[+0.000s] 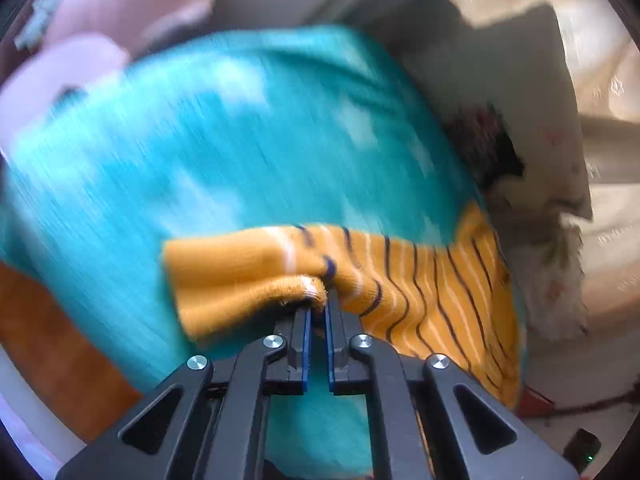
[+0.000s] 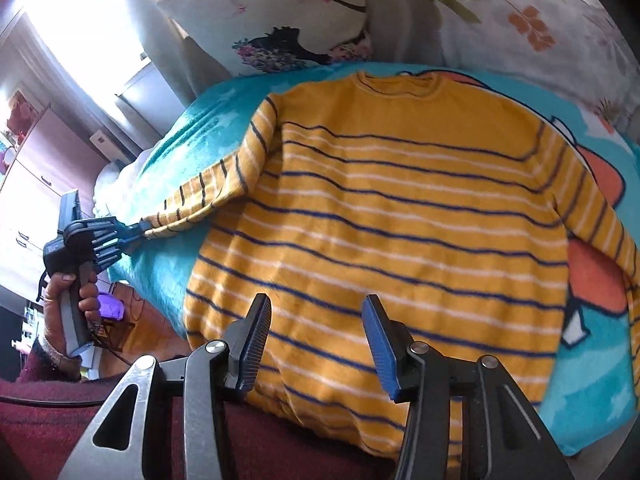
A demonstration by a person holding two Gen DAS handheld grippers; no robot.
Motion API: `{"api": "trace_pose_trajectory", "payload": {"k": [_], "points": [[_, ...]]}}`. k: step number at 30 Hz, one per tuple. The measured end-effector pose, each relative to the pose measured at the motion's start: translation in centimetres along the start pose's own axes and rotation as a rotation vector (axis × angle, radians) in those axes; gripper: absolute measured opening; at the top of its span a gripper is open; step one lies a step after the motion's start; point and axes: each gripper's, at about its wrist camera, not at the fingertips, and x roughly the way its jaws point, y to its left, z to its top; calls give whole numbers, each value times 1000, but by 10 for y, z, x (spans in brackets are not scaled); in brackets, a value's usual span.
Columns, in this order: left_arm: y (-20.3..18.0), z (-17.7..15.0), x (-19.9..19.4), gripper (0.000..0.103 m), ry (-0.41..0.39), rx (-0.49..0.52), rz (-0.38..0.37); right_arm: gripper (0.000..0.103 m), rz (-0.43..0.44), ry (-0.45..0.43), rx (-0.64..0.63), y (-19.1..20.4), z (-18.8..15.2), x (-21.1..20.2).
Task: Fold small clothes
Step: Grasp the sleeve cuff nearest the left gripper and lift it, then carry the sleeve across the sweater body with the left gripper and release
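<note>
A yellow sweater (image 2: 400,220) with navy and white stripes lies flat on a turquoise blanket (image 2: 592,380), neck away from me. My left gripper (image 1: 319,308) is shut on the cuff (image 1: 240,280) of the sweater's left sleeve; it also shows in the right wrist view (image 2: 136,232), pulling the sleeve (image 2: 208,196) out to the left. My right gripper (image 2: 316,312) is open and empty, hovering above the sweater's lower hem. The right sleeve (image 2: 600,216) lies along the sweater's right side.
Floral pillows (image 2: 304,20) lie behind the blanket. A pink cloth (image 1: 120,12) and an orange-brown cloth (image 1: 52,340) lie around the blanket in the left wrist view. Drawers (image 2: 36,184) and a bright window stand at the left.
</note>
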Motion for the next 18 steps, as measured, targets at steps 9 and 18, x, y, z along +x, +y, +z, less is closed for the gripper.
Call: {"api": "trace_pose_trajectory", "payload": {"k": [9, 18], "points": [[54, 116, -66, 5, -201, -1, 138, 51, 14, 0, 1, 33, 21, 32], [-25, 136, -59, 5, -258, 250, 154, 51, -6, 22, 27, 45, 20, 56]]}}
